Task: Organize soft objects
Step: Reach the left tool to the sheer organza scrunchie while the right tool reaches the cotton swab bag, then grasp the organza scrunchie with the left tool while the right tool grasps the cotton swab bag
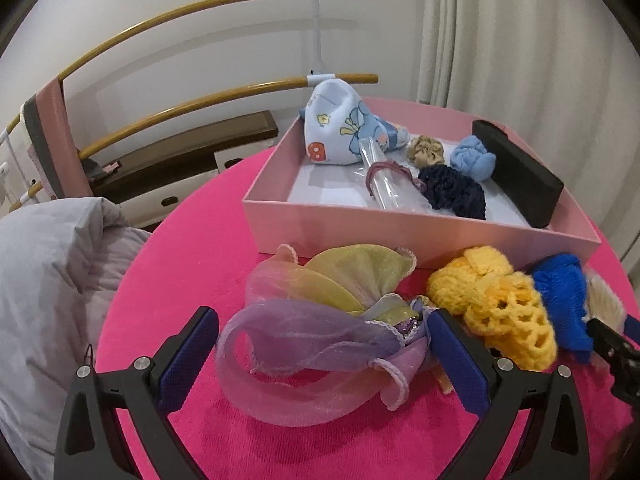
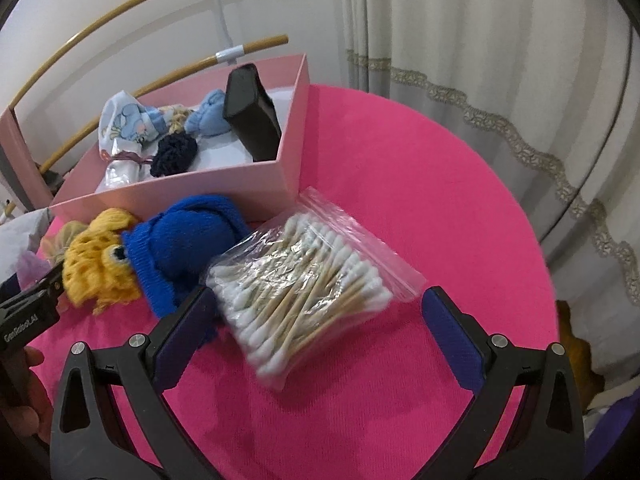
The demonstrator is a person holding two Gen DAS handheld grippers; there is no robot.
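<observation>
Two open hand-held grippers (image 1: 322, 334) (image 2: 316, 312) over clutter

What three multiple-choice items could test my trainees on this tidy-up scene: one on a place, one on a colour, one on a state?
1. Where does the black case lie?
A. inside the pink box
B. on the bare cloth
C. on the pillow

2. What colour is the tablecloth?
A. green
B. pink
C. white

3. How do the right tongs stand?
A. shut on a sock
B. shut on nothing
C. open around the bag of cotton swabs

Key: 1 A, it leans against the box's wall; 2 B, bright pink throughout; 3 C, the fingers stand wide apart beside the bag.
</observation>
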